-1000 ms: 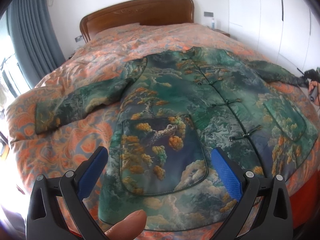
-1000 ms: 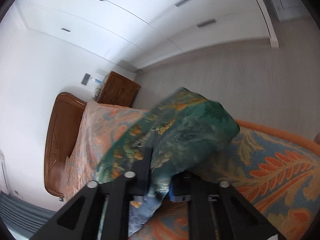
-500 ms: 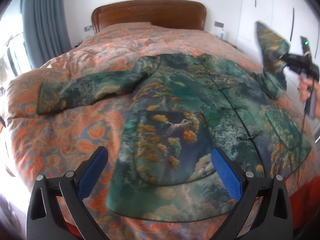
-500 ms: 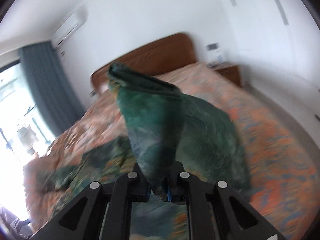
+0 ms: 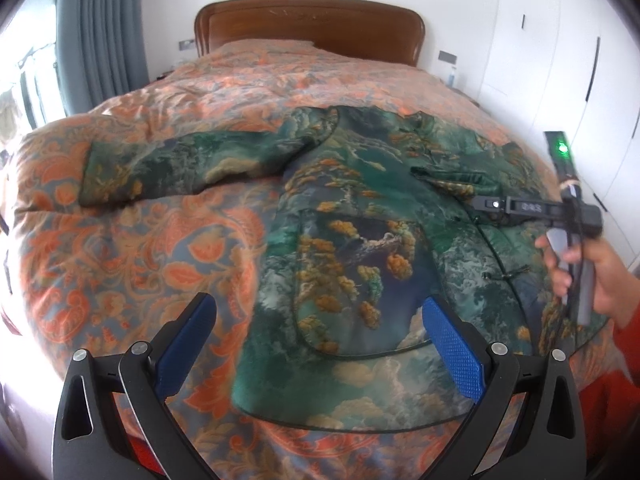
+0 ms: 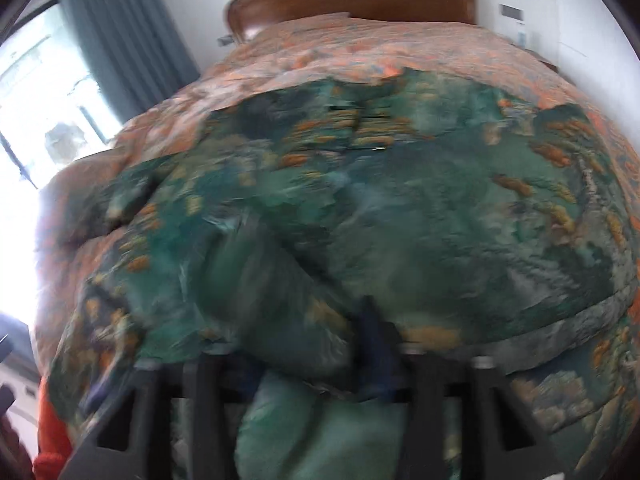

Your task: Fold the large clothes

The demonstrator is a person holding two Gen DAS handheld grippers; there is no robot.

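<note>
**Right sleeve laid across the jacket front**

Left wrist view shows a green padded jacket printed with orange-gold pines and pale clouds [image 5: 360,240] lying front-up on an orange and grey-blue paisley quilt [image 5: 132,252] that covers the bed with a curved brown wooden headboard [image 5: 310,24]. The jacket's one sleeve [image 5: 176,172] stretches flat toward the window side; the other sleeve [image 5: 456,180] is folded inward over the chest. The left gripper [image 5: 320,344] hangs above the near hem with its blue-padded tongs spread wide, touching no cloth. The right gripper [image 5: 504,210] is held low over the jacket's front, its tip at the end of the folded sleeve, gripped by a hand [image 5: 588,276] at the frame's right.

Right wrist view is blurred; green fabric of the sleeve [image 6: 288,340] bunches between the dark tongs of the right gripper [image 6: 304,360], which appear pinched on it. Grey-blue curtains [image 5: 100,32] hang beside the bright window.
</note>
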